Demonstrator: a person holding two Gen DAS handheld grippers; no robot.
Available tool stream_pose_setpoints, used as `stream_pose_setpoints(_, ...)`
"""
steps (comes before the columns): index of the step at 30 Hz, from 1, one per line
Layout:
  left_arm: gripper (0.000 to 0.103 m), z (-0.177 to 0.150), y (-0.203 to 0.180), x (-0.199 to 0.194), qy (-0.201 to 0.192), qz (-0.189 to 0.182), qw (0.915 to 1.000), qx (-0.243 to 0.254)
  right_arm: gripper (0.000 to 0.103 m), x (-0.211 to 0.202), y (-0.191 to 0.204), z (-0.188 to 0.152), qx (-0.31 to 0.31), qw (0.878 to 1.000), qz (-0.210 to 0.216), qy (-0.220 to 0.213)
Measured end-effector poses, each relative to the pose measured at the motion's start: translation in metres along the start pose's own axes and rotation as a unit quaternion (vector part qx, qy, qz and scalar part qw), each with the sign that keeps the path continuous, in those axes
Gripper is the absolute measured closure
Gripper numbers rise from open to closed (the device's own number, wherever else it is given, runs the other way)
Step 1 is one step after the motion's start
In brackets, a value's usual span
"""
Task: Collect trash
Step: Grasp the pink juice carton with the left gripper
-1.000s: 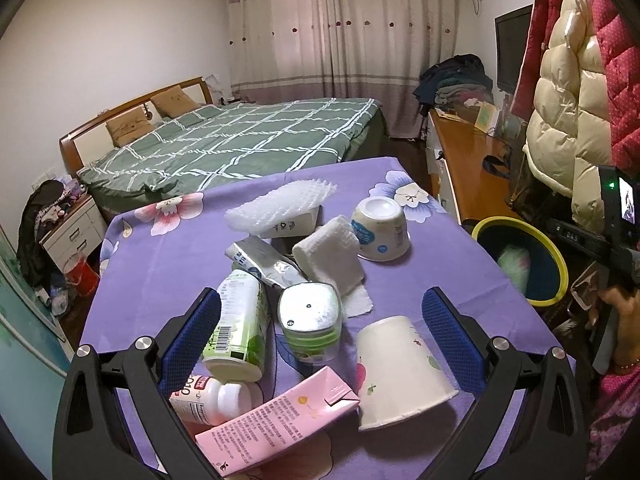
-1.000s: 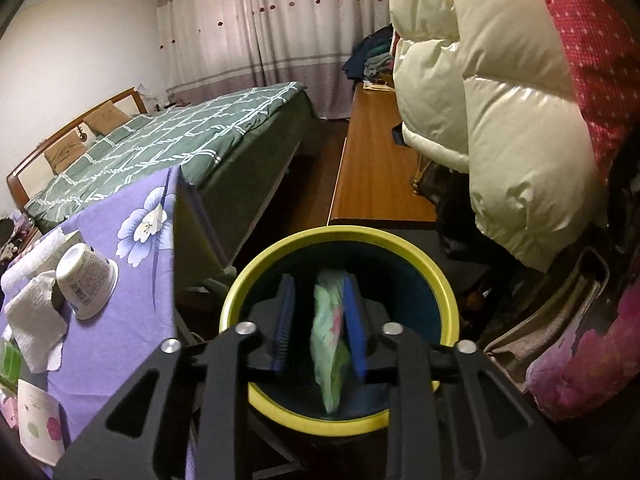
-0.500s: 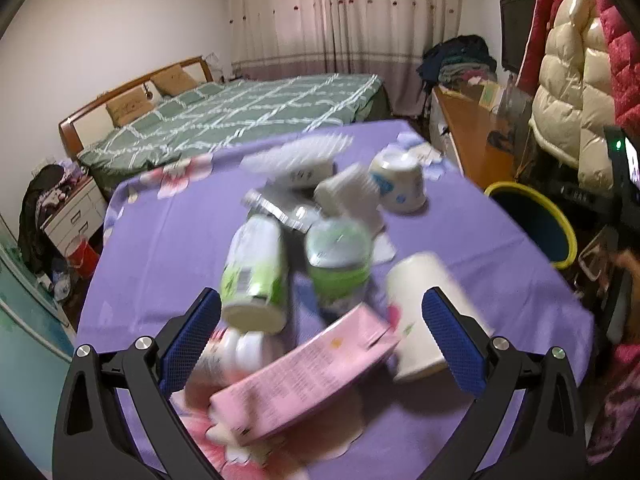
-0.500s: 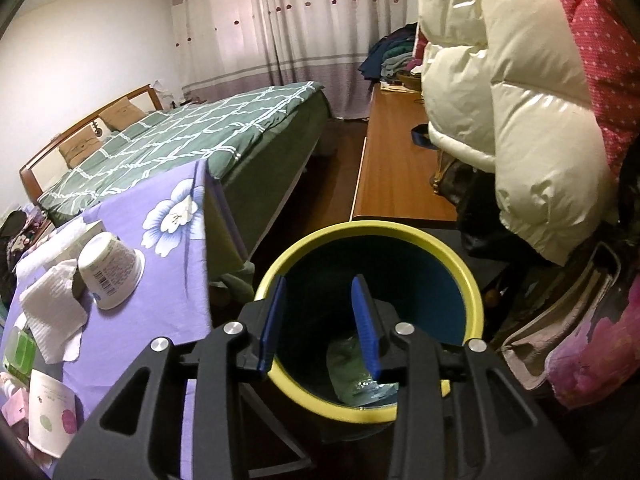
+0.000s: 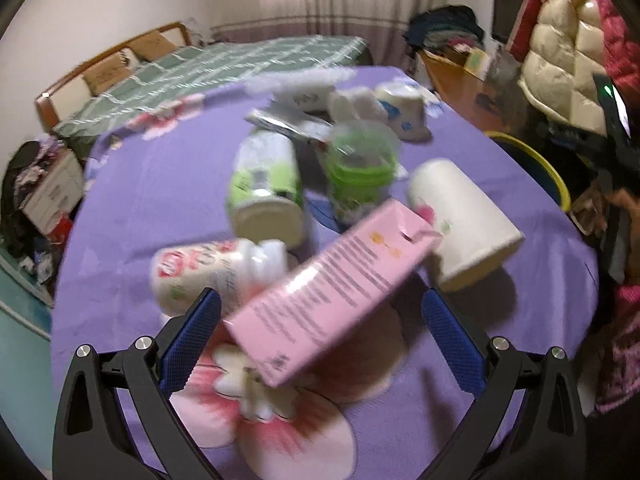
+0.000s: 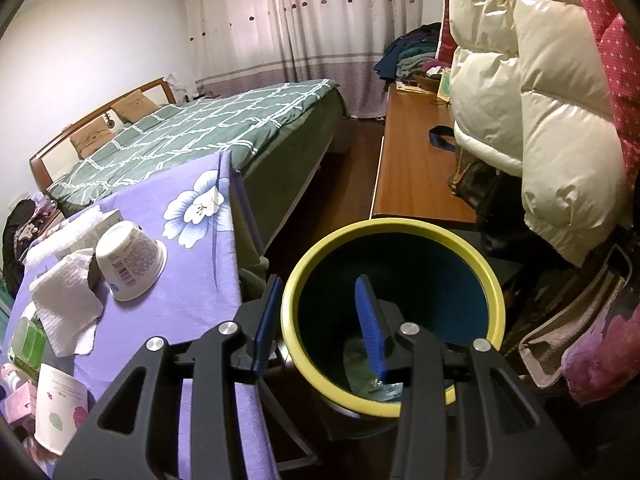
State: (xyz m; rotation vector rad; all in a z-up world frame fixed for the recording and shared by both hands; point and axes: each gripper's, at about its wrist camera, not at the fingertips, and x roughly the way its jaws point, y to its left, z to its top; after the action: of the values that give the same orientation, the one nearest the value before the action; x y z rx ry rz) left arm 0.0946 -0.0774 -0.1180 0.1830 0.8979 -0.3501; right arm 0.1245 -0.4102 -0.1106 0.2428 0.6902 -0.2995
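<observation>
Bedroom – white walls, drawn curtains (image 6: pixel 304 28), green checked bed (image 6: pixel 208 132), wooden sideboard (image 6: pixel 412 160), dark floor (image 6: pixel 344 196)

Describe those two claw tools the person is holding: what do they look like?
Each hand-held gripper, left and right, is a matte black plastic frame with triangular cut-outs and silver screws at the joints. Both carry two flat fingers faced with textured blue pads. No cables, labels or sleeves show.

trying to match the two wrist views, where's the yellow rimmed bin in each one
Left wrist: the yellow rimmed bin sits at the right edge, past the purple tablecloth, only partly seen.
Right wrist: bin fills the lower centre, under the open right gripper.
Shared landmark: upside-down white cup.
</observation>
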Motion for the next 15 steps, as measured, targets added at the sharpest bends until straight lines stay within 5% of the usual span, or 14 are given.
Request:
stream_pose_setpoints(6,0.005,-0.003,-0.026,-0.004,0.016,-0.108,0.9939,0.018,0.066,-0.001,0.000,-0.001,0.000,1.000,0.004,0.000)
stream_pose_setpoints(11,0.009,0.005,-0.032,0.001,0.005,-0.058,0.9974,0.043,0.065,-0.001,-0.001,-0.003,0.003,1.000,0.008,0.001)
stream_pose_setpoints(15,0.024,0.013,-0.035,0.017,0.016,-0.063,0.9969,0.046,0.065,-0.001,0.000,-0.003,0.003,1.000,0.008,0.000)
